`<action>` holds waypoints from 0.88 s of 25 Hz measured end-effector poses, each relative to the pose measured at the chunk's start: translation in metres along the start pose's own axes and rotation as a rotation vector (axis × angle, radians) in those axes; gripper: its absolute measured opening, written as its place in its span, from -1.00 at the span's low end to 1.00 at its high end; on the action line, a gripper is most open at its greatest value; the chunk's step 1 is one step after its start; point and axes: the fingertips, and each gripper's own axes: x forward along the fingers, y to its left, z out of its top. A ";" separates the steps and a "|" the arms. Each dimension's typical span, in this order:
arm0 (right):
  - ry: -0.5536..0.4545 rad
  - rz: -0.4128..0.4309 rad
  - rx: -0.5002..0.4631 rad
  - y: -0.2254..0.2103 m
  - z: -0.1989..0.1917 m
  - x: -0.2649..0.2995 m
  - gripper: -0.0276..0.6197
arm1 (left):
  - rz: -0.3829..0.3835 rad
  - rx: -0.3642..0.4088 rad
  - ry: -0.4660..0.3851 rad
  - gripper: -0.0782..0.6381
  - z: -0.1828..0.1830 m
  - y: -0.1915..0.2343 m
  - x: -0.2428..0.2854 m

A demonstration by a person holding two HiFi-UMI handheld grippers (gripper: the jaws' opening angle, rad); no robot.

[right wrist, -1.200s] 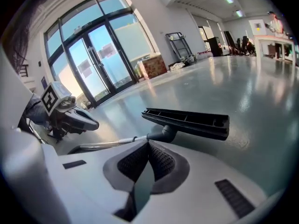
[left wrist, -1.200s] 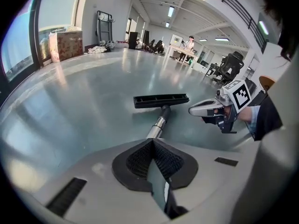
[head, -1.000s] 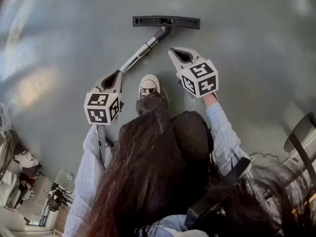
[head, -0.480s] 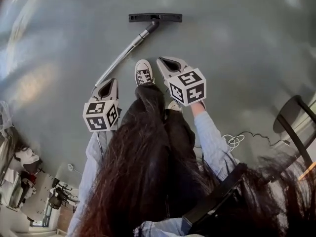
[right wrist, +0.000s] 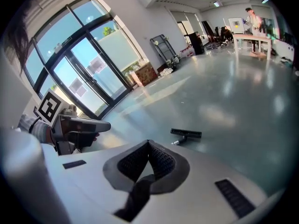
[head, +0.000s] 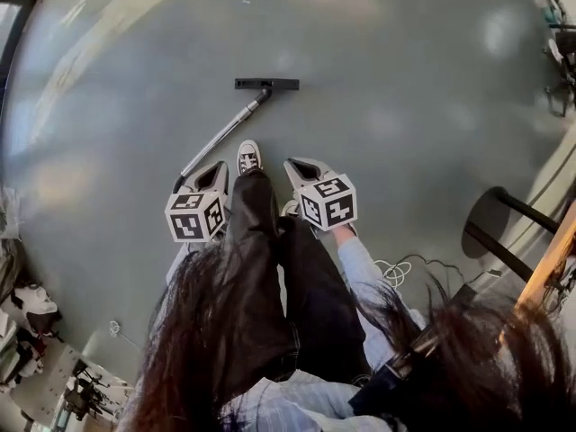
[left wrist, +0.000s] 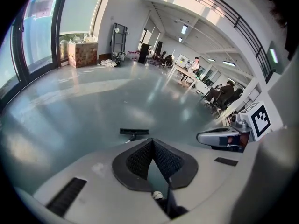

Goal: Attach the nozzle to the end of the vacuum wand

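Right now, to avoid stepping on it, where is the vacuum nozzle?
Head view, upper middle: the nozzle lies on the floor beyond the shoe, at the far end of the wand.

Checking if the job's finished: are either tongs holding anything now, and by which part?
Nothing is held: left tongs and right tongs are shut and empty; the wand lies on the floor.

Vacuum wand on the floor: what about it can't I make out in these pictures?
- Head view: the wand's lower end is hidden behind the left claw.
- Head view: its joint with the nozzle is too small to judge as seated.
- Left gripper view: only the nozzle shows; the claw's own body covers almost all of the wand.
- Right gripper view: the right claw hides all but a short stub.
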 end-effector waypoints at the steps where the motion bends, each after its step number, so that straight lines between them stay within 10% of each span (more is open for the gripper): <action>1: -0.011 0.001 0.012 0.005 0.004 -0.019 -0.90 | -0.004 -0.007 -0.017 -0.77 0.005 -0.017 -0.013; 11: -0.088 0.027 0.048 0.095 0.039 -0.175 -0.90 | -0.097 -0.097 -0.144 -0.77 0.009 -0.163 -0.172; 22: -0.142 0.011 0.041 0.199 0.052 -0.197 -0.90 | -0.114 -0.149 -0.265 -0.77 0.016 -0.139 -0.297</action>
